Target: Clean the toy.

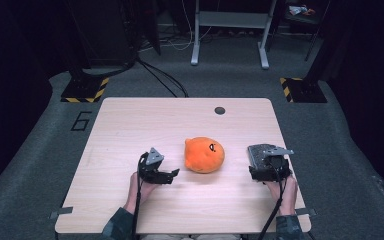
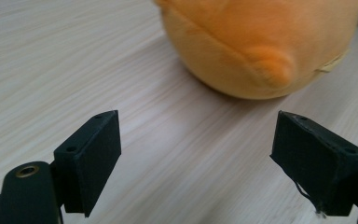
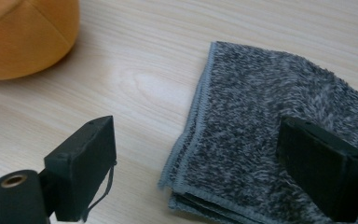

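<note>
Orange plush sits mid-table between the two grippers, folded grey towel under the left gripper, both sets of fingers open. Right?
Not quite: the folded grey towel lies under the right gripper, not the left, as the right gripper view shows. The orange plush does sit between the grippers, and the left gripper is open too.

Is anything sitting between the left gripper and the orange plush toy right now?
Nothing visible. In the left gripper view, only bare table lies between the open left gripper and the orange plush toy. The folded grey towel lies on the toy's far side, under the right gripper.
</note>
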The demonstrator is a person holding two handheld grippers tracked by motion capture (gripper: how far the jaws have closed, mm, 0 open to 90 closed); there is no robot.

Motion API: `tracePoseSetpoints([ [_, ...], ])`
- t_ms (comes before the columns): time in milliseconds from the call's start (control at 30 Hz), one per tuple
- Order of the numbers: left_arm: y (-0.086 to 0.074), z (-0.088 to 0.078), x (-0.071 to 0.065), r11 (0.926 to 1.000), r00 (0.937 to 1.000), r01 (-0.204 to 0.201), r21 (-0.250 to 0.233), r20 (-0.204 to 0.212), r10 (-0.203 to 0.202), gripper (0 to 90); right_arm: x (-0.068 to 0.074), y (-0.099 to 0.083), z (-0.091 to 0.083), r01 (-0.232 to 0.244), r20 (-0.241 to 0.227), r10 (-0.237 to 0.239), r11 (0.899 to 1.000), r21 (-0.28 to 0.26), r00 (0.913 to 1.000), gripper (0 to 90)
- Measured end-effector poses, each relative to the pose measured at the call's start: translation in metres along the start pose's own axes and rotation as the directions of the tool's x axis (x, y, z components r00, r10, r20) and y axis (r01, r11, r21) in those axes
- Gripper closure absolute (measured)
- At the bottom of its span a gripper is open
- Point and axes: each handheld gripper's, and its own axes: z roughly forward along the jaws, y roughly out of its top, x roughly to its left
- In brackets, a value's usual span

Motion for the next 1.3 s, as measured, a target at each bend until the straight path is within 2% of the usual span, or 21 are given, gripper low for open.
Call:
tracePoseSetpoints([
  [33,0.004,0.006,-0.005,0.9999,0.9995,-0.005,-0.010,0.032,0.006,16.5,-0.001,0.000,0.001,-0.002,0.008,0.002,1.000,0.003,1.0000,11.4],
  [67,0.006,0.008,-0.007,0.9999,0.9990,-0.013,-0.008,0.044,0.014,16.9,-0.001,0.000,0.001,-0.006,0.006,0.006,1.000,0.008,1.0000,11.5],
  [133,0.008,0.010,-0.009,0.9998,0.9987,-0.012,-0.017,0.050,0.013,17.6,-0.003,-0.001,0.001,-0.004,0.009,0.004,1.000,0.009,0.9999,11.5],
  [233,0.015,0.016,-0.014,0.9985,0.9966,-0.040,-0.036,0.071,0.042,20.0,-0.006,-0.001,0.002,-0.021,0.017,0.020,1.000,0.011,0.9997,11.5],
  [367,0.015,0.020,-0.018,0.9955,0.9924,-0.071,-0.063,0.096,0.077,31.4,-0.009,-0.001,0.002,-0.020,0.033,0.019,1.000,0.015,0.9993,11.5],
  [433,0.013,0.024,-0.016,0.9945,0.9918,-0.069,-0.079,0.102,0.077,39.4,-0.011,0.000,0.004,-0.026,0.041,0.025,1.000,0.013,0.9989,11.4],
  [500,0.010,0.027,-0.014,0.9944,0.9904,-0.049,-0.094,0.125,0.060,45.1,-0.013,0.001,0.005,-0.028,0.055,0.026,0.999,0.029,0.9982,11.4],
  [600,0.008,0.025,-0.013,0.9924,0.9881,-0.054,-0.111,0.137,0.069,54.2,-0.017,0.004,0.008,-0.022,0.084,0.018,0.999,0.040,0.9963,11.3],
  [667,0.007,0.026,-0.014,0.9909,0.9882,-0.061,-0.120,0.132,0.077,59.7,-0.020,0.006,0.012,-0.028,0.098,0.023,0.998,0.051,0.9949,11.0],
  [733,0.006,0.026,-0.015,0.9903,0.9858,-0.068,-0.121,0.145,0.085,63.9,-0.022,0.007,0.015,-0.021,0.112,0.014,0.998,0.056,0.9936,11.0],
  [767,0.005,0.026,-0.014,0.9893,0.9859,-0.068,-0.129,0.143,0.087,66.1,-0.027,0.008,0.022,-0.035,0.109,0.025,0.996,0.083,0.9937,10.9],
  [833,0.004,0.026,-0.014,0.9882,0.9855,-0.071,-0.136,0.143,0.091,69.7,-0.033,0.009,0.029,-0.033,0.113,0.021,0.994,0.106,0.9934,10.6],
  [933,0.003,0.026,-0.015,0.9876,0.9835,-0.085,-0.132,0.148,0.105,73.6,-0.038,0.011,0.038,-0.066,0.123,0.050,0.989,0.130,0.9912,10.3],
  [1033,0.003,0.026,-0.014,0.9871,0.9833,-0.088,-0.133,0.147,0.108,75.6,-0.042,0.013,0.048,-0.066,0.118,0.048,0.986,0.152,0.9918,10.1],
  [1100,0.003,0.026,-0.014,0.9876,0.9830,-0.087,-0.131,0.150,0.106,76.3,-0.043,0.013,0.054,-0.050,0.112,0.031,0.985,0.166,0.9933,9.9],
  [1200,0.003,0.026,-0.014,0.9879,0.9830,-0.086,-0.129,0.151,0.105,76.8,-0.045,0.013,0.057,-0.056,0.099,0.040,0.985,0.164,0.9943,10.2],
  [1233,0.003,0.026,-0.014,0.9885,0.9823,-0.085,-0.125,0.155,0.104,76.9,-0.047,0.012,0.058,-0.078,0.073,0.066,0.982,0.170,0.9951,11.3],
  [1300,0.003,0.026,-0.014,0.9881,0.9827,-0.084,-0.129,0.154,0.103,76.9,-0.051,0.011,0.059,-0.092,0.038,0.087,0.981,0.170,0.9955,12.8],
])
